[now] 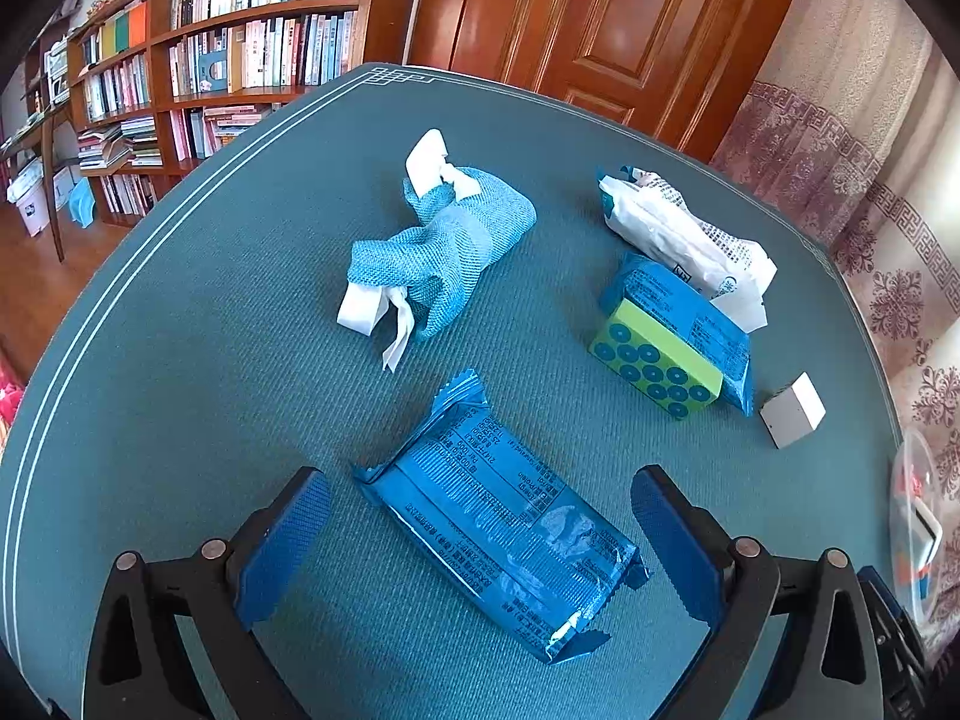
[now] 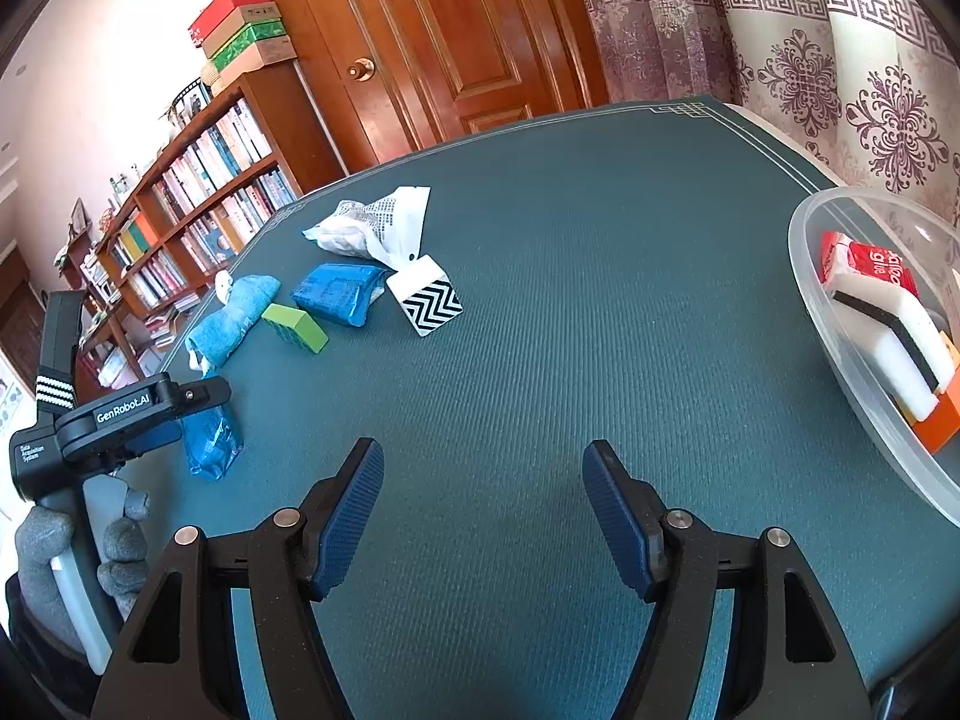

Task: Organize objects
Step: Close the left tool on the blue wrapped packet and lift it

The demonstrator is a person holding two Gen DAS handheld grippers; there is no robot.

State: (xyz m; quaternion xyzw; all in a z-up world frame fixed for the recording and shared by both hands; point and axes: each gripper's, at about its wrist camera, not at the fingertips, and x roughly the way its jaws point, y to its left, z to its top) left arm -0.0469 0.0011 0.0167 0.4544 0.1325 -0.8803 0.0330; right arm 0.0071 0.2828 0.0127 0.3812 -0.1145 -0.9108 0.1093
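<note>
Both pairs of jaws stand open and empty. Your left gripper [image 1: 480, 546] hovers over the counter [image 1: 210, 360] with a flat blue foil snack packet [image 1: 501, 531] lying between its blue pads [image 1: 285, 546], not touched by either. The packet's long axis runs diagonally across the gap, from upper left to lower right, so the jaws would close across its width only after some wrist roll. Your right gripper [image 2: 483, 516] faces bare counter, well apart from that packet.

Beyond the packet lie a teal mesh cloth wrapped around white tissue [image 1: 444, 246], a green block with blue dots [image 1: 657, 363] against a second blue packet [image 1: 690, 312], a white crumpled wrapper [image 1: 684, 234] and a small white cube [image 1: 792, 411]. Nothing blocks the grasp. A clear plastic bowl [image 2: 840, 324], already holding several items, sits at the counter's right edge, nearer your right hand.
</note>
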